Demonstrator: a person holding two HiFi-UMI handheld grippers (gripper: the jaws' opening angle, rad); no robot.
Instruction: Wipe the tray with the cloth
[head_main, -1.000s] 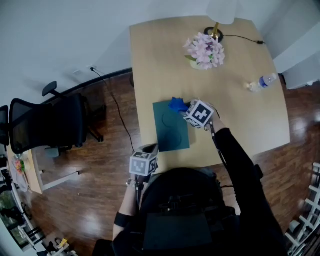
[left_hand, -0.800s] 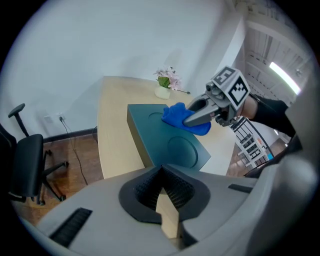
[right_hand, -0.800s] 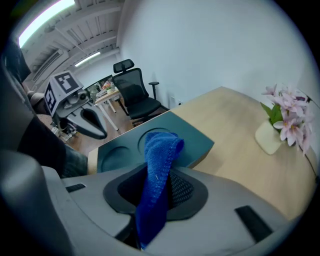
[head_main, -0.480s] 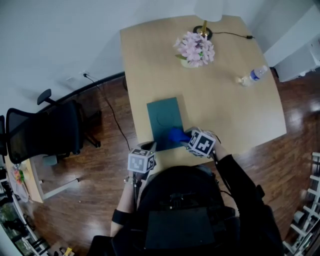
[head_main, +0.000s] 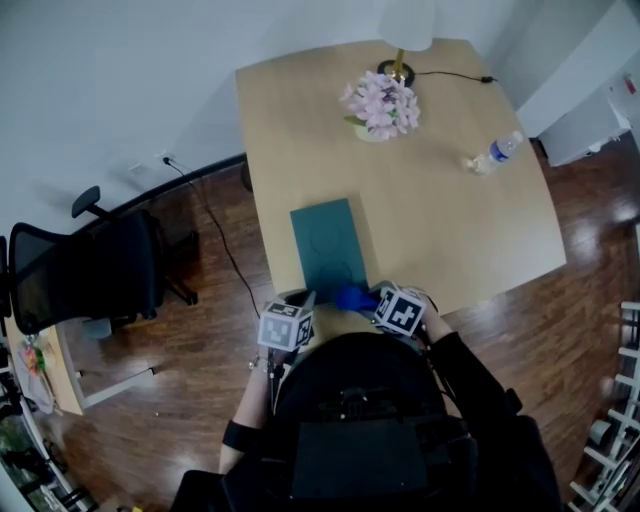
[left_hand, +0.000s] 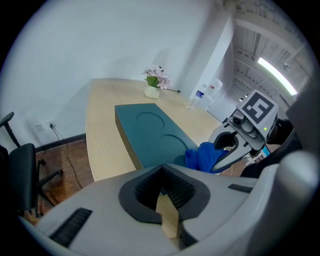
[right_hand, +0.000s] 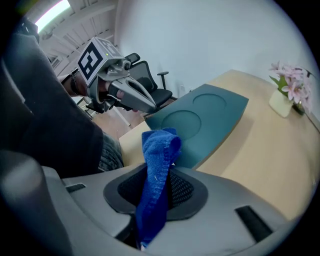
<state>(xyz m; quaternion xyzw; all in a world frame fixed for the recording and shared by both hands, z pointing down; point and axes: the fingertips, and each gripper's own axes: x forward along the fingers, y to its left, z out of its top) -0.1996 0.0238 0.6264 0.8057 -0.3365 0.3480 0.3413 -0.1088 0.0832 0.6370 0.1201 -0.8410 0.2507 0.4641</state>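
Note:
A dark teal tray (head_main: 325, 240) with two round hollows lies on the wooden table (head_main: 460, 230), its near end at the table's front edge. My right gripper (head_main: 364, 298) is shut on a blue cloth (head_main: 350, 297), which rests on the tray's near right corner. In the right gripper view the cloth (right_hand: 157, 155) stands up between the jaws, with the tray (right_hand: 210, 112) beyond it. My left gripper (head_main: 300, 299) is at the tray's near left corner. Its jaws stand a narrow slit apart, and only table wood shows between them in the left gripper view.
A vase of pink flowers (head_main: 380, 105) and a lamp (head_main: 398, 40) stand at the table's far end, and a water bottle (head_main: 495, 153) lies at the far right. A black office chair (head_main: 90, 280) is on the wooden floor to the left.
My right gripper has carried the cloth from the tray's far right corner along the tray to its near end. The left gripper has stayed at the near left corner.

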